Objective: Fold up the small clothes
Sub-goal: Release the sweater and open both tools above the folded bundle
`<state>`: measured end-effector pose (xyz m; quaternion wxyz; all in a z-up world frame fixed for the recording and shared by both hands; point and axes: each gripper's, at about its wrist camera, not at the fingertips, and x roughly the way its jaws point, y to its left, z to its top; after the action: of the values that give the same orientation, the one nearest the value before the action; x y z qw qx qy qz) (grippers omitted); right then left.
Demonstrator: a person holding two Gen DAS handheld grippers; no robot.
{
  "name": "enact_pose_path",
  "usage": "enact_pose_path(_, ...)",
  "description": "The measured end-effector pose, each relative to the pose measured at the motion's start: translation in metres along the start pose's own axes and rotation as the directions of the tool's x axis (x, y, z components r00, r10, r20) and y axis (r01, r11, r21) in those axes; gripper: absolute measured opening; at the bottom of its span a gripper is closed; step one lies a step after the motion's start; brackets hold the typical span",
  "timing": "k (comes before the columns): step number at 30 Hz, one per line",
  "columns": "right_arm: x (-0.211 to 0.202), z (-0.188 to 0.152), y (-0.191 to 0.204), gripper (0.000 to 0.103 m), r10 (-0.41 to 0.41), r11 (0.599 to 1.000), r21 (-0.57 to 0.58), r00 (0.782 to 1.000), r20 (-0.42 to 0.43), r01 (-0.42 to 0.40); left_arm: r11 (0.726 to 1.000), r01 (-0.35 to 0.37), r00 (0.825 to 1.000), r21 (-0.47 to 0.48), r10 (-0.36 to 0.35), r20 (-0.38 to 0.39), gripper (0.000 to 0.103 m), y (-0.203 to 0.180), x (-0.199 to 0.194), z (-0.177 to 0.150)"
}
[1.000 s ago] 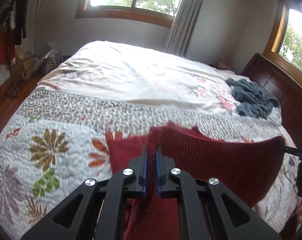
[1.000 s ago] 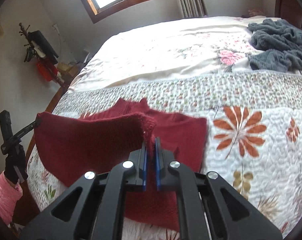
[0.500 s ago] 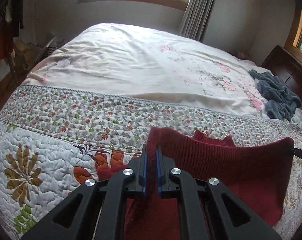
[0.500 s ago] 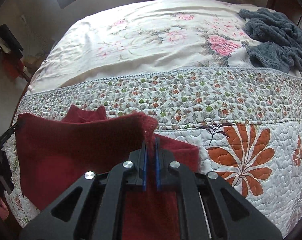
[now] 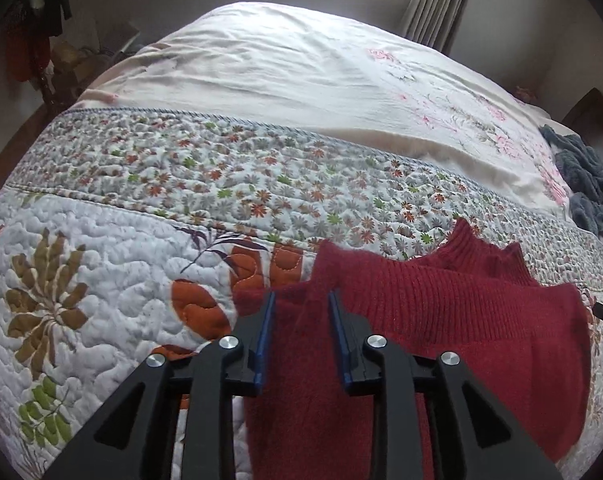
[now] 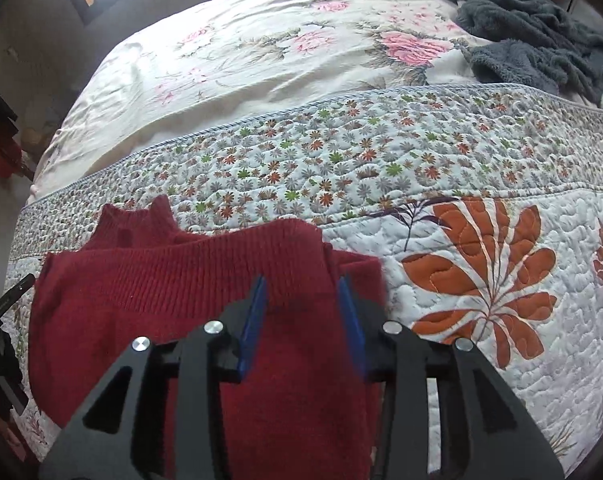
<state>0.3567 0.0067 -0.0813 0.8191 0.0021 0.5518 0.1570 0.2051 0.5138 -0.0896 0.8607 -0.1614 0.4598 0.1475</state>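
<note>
A dark red knitted sweater (image 5: 461, 312) lies folded over on the quilted bedspread (image 5: 141, 216), its ribbed hem doubled up toward the collar. My left gripper (image 5: 301, 300) stands open over the sweater's left corner, the cloth loose between its blue pads. In the right wrist view the same sweater (image 6: 161, 292) spreads to the left, and my right gripper (image 6: 301, 284) is open over its right corner. The tip of the other gripper (image 6: 17, 288) shows at the left edge.
A grey fluffy garment (image 6: 533, 36) lies crumpled at the far right of the bed. The cream floral sheet (image 5: 301, 72) covers the far half. A dark wooden headboard (image 5: 589, 116) stands at the right, and a coat rack with red items (image 5: 25, 48) at the far left.
Both grippers carried the sweater's lower edge forward and down onto its upper part, then went from shut to open, letting go of the cloth.
</note>
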Motion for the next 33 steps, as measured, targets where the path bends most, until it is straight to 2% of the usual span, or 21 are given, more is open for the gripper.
enact_pose_path(3, -0.023, -0.024, -0.011, 0.038, 0.059, 0.998, 0.018, 0.998, -0.009, -0.058, 1.0, 0.01, 0.999, 0.017, -0.011, 0.036, 0.033, 0.003, -0.033, -0.012)
enact_pose_path(6, -0.045, -0.061, -0.021, 0.048, 0.129, 0.991, 0.033, 0.991, -0.038, -0.128, 0.996, 0.056, 0.998, 0.068, -0.059, 0.036, 0.041, -0.006, -0.062, -0.037)
enact_pose_path(7, -0.048, -0.074, -0.023, 0.048, 0.139, 0.99, 0.031, 0.989, -0.054, -0.138, 0.994, 0.057, 0.998, 0.088, -0.059, 0.03, 0.042, -0.011, -0.069, -0.046)
enact_pose_path(10, -0.05, -0.107, -0.024, 0.048, 0.142, 0.99, 0.017, 0.984, -0.104, -0.141, 0.987, 0.113, 0.994, 0.117, -0.114, -0.004, 0.045, -0.026, -0.083, -0.072)
enact_pose_path(13, -0.045, -0.135, -0.026, 0.048, 0.125, 0.992, 0.006, 0.983, -0.136, -0.125, 0.984, 0.149, 0.988, 0.102, -0.144, -0.055, 0.047, -0.038, -0.086, -0.096)
enact_pose_path(15, -0.04, -0.149, -0.03, 0.049, 0.148, 0.989, 0.042, 0.977, -0.152, -0.143, 0.984, 0.151, 0.987, 0.093, -0.145, -0.069, 0.047, -0.041, -0.086, -0.107)
enact_pose_path(16, -0.037, -0.153, -0.032, 0.046, 0.16, 0.987, 0.057, 0.975, -0.157, -0.152, 0.985, 0.15, 0.987, 0.089, -0.144, -0.077, 0.047, -0.043, -0.085, -0.113)
enact_pose_path(18, -0.034, -0.158, -0.034, 0.016, 0.175, 0.984, 0.068, 0.971, -0.165, -0.166, 0.985, 0.152, 0.985, 0.081, -0.144, -0.095, 0.047, -0.041, -0.081, -0.119)
enact_pose_path(20, -0.034, -0.162, -0.038, 0.006, 0.171, 0.984, 0.085, 0.972, -0.162, -0.159, 0.987, 0.128, 0.986, 0.097, -0.116, -0.117, 0.047, -0.042, -0.073, -0.126)
enact_pose_path(23, -0.036, -0.163, -0.05, 0.005, 0.194, 0.976, 0.129, 0.969, -0.156, -0.175, 0.988, 0.11, 0.984, 0.113, -0.092, -0.151, 0.047, -0.038, -0.061, -0.133)
enact_pose_path(26, -0.026, -0.167, -0.059, 0.005, 0.164, 0.982, 0.122, 0.97, -0.178, -0.144, 0.989, 0.114, 0.981, 0.094, -0.097, -0.169, 0.047, -0.032, -0.052, -0.136)
enact_pose_path(29, -0.015, -0.172, -0.066, 0.005, 0.191, 0.972, 0.17, 0.964, -0.186, -0.16, 0.99, 0.115, 0.981, 0.083, -0.1, -0.168, 0.047, -0.031, -0.05, -0.138)
enact_pose_path(33, -0.01, -0.175, -0.069, 0.006, 0.204, 0.966, 0.199, 0.962, -0.183, -0.167, 0.988, 0.094, 0.984, 0.123, -0.073, -0.164, 0.047, -0.036, -0.048, -0.142)
